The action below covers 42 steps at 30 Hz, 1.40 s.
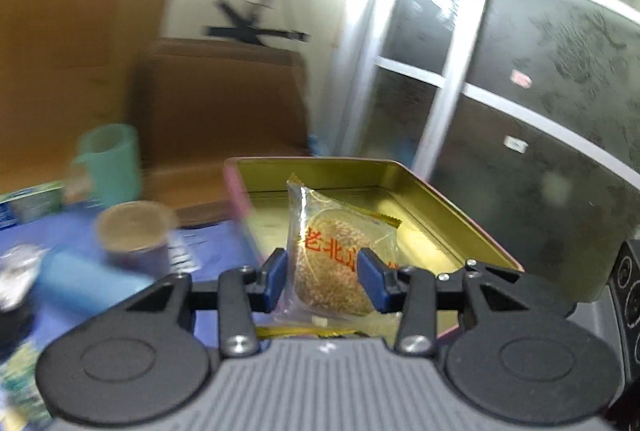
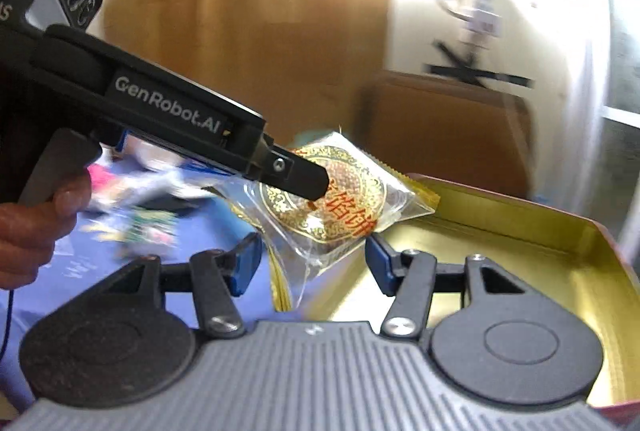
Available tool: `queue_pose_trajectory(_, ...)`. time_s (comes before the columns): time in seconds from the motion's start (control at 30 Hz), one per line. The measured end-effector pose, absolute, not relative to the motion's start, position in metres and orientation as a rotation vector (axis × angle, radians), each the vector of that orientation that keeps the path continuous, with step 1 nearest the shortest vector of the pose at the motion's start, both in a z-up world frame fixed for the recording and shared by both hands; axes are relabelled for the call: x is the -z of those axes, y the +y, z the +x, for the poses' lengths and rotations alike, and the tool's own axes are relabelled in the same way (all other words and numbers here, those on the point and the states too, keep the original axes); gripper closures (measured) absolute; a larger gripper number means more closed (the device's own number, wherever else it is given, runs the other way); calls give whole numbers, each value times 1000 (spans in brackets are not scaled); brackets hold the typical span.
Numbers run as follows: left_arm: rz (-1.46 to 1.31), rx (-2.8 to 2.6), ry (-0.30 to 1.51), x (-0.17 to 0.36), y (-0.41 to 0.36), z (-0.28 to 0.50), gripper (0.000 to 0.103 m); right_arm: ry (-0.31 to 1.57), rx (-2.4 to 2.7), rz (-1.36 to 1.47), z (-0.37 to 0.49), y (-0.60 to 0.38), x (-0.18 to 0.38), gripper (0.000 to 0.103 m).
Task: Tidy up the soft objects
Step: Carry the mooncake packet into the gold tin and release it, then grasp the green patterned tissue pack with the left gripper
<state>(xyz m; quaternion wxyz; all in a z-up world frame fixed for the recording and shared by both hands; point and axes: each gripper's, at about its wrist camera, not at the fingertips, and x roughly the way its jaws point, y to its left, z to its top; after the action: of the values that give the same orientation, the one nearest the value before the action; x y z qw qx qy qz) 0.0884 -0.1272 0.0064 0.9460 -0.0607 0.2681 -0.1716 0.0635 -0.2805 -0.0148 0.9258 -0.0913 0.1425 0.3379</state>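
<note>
My left gripper (image 1: 322,277) is shut on a clear-wrapped round pastry packet (image 1: 336,255) with red lettering and holds it upright above the near edge of an open gold tin (image 1: 452,207). In the right wrist view the same packet (image 2: 344,199) hangs from the left gripper's black finger (image 2: 300,179), just over the tin's left rim (image 2: 500,199). My right gripper (image 2: 312,263) is open and empty, just below and in front of the packet, apart from it.
On the blue tablecloth (image 1: 208,243) left of the tin stand a round brown-lidded can (image 1: 134,231), a green cup (image 1: 110,163) and a blue roll (image 1: 80,279). Cardboard boxes (image 1: 224,103) stand behind. Blurred small items (image 2: 148,231) lie on the cloth.
</note>
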Motion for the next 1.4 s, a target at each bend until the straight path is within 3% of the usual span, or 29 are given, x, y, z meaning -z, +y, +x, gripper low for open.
queue_pose_trajectory(0.33,-84,402,640,34,-218,161,64,432,-439,-209,126,-351,39,43)
queue_pose_trajectory(0.57,-36,341,620,26,-218,149,62,367,-257,-189,138,-376,49,43)
queue_pose_trajectory(0.9,28,84,620,17,-140,84,54,330,-432,61,111,-359,14,43)
queue_pose_trajectory(1.4,-77,-340,673,46,13,6,50,409,-817,28,66,-208,15,43)
